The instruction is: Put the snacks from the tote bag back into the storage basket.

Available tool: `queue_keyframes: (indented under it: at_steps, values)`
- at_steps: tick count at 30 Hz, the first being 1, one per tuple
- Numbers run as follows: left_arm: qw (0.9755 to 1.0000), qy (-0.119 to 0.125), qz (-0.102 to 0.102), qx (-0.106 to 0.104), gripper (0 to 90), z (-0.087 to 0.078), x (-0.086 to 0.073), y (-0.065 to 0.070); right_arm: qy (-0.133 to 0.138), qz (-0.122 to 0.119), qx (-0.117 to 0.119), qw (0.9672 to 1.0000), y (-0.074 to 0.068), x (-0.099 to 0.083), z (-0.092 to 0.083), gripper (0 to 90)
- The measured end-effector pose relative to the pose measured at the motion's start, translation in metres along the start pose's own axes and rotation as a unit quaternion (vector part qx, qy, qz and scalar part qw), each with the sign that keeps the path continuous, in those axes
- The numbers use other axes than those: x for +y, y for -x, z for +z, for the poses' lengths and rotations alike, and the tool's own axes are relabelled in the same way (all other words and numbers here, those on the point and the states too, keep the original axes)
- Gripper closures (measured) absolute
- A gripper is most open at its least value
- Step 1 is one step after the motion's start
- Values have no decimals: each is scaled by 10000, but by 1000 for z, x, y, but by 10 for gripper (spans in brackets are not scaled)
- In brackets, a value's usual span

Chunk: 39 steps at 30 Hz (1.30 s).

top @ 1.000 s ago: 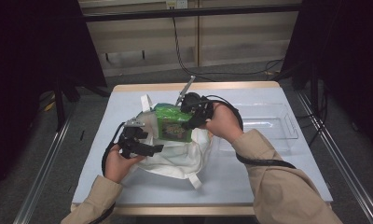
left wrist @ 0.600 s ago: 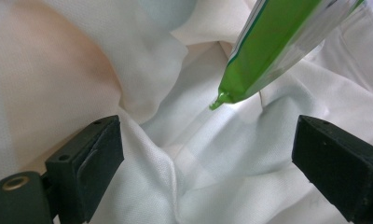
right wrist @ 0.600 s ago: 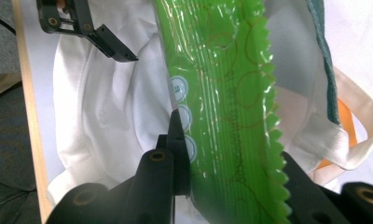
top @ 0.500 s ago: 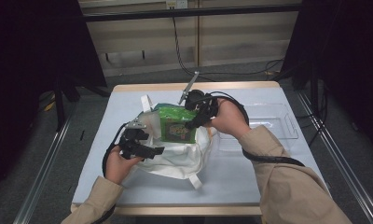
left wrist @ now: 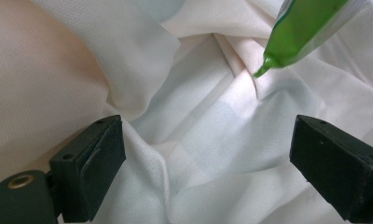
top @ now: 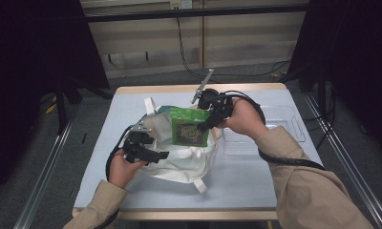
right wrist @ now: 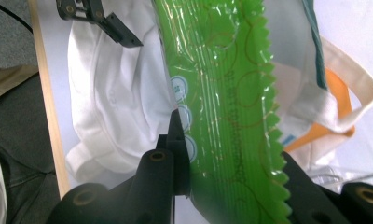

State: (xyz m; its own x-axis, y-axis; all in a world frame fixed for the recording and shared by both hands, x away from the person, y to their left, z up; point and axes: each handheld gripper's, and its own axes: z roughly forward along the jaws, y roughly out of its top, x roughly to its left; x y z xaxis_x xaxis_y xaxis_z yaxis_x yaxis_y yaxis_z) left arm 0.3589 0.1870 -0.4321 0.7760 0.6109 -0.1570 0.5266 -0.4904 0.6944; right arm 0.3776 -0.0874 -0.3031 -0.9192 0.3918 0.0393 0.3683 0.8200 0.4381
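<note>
A green snack packet (top: 189,128) hangs upright over the mouth of a white cloth bag (top: 184,162), pinched at its right edge by my right gripper (top: 209,123). In the right gripper view the packet (right wrist: 222,93) sits between the jaws of that gripper (right wrist: 226,154), with the bag (right wrist: 110,93) below it. My left gripper (top: 158,150) rests at the bag's left side. In the left gripper view its jaws (left wrist: 208,140) stand wide apart over folded white cloth (left wrist: 212,116), and the packet's corner (left wrist: 301,32) dips in at the top right.
A clear plastic tray (top: 284,129) lies on the pale table (top: 256,191) to the right of the bag. The bag's handles stick out at the back (top: 148,102) and front (top: 201,186). An orange strap (right wrist: 338,93) shows by the bag's edge.
My right gripper has shifted a little to the right and upward with the green packet. The left gripper and the bag have stayed put.
</note>
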Motion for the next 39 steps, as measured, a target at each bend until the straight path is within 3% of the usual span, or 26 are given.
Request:
queue_keyframes:
  at_steps: [8, 18, 39]
  values:
    - [10000, -3, 1, -7, 107, 0, 0, -1, 142, 193, 119, 9996, 6, -6, -14, 756]
    - [10000, 6, 19, -44, 109, 1, 0, 0, 30, 168, 120, 9998, 12, -7, -29, 756]
    - [10000, -8, 7, -2, 110, 1, 0, 0, 11, 389, 136, 9991, 28, -25, -51, 760]
